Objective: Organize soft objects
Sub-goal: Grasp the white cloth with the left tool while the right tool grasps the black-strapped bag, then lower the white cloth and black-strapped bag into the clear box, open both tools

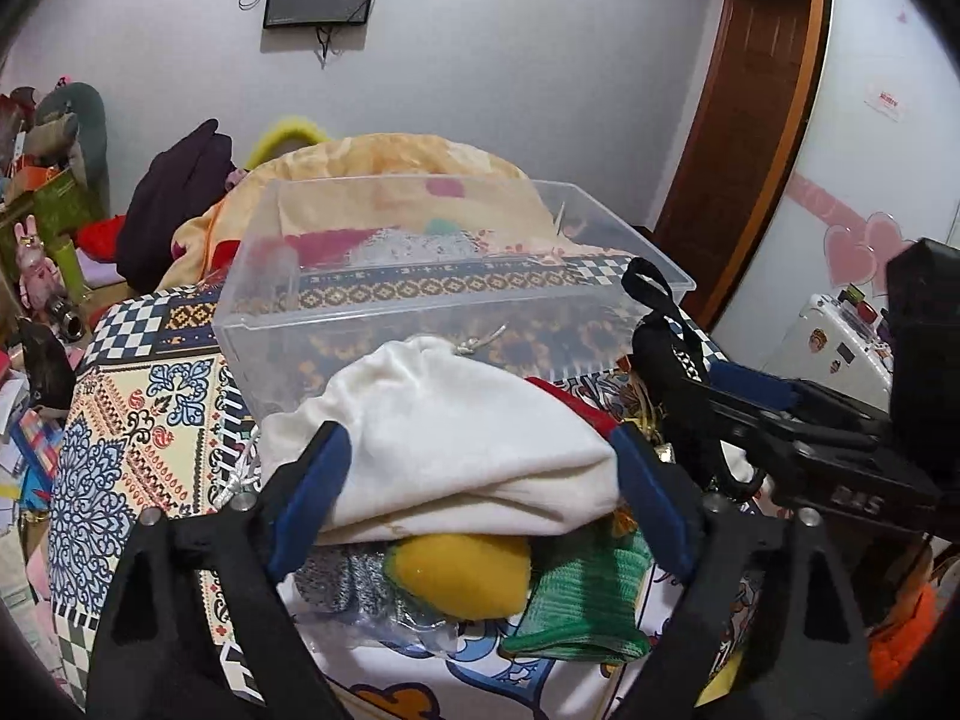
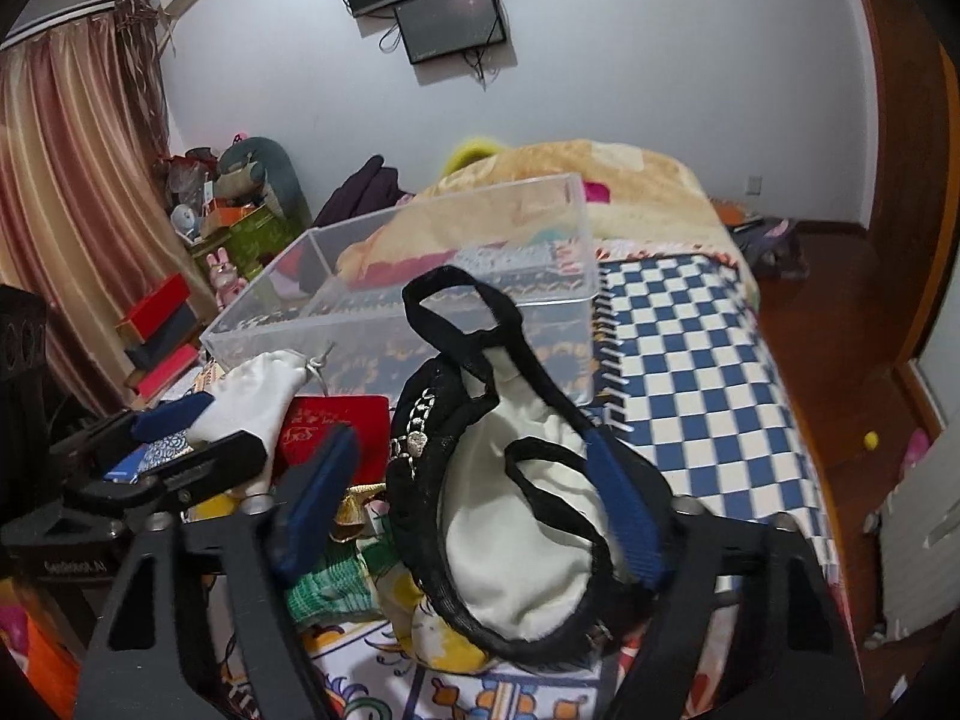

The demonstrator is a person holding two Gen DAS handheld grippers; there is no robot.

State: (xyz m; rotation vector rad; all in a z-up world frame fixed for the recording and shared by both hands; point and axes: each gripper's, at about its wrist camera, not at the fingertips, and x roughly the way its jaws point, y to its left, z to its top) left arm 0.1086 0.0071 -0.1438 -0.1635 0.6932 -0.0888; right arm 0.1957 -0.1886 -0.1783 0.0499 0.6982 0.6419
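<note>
My left gripper (image 1: 480, 468) is shut on a white drawstring pouch (image 1: 438, 438) and holds it just in front of a clear plastic box (image 1: 420, 300); the pouch also shows in the right wrist view (image 2: 252, 396). Under it lie a yellow plush (image 1: 462, 570), a green knit cloth (image 1: 582, 594) and a grey cloth (image 1: 336, 582). My right gripper (image 2: 474, 504) is shut on a black-and-white cloth bag with black straps (image 2: 516, 516), in front of the box (image 2: 432, 300). The right gripper also shows in the left wrist view (image 1: 750, 390).
Everything sits on a patterned bedspread (image 1: 150, 420) with a blue-white checked part (image 2: 690, 360). A red pouch (image 2: 336, 426) lies between the grippers. An orange blanket heap (image 2: 600, 180) is behind the box. Clutter stands at the left wall (image 2: 240, 222).
</note>
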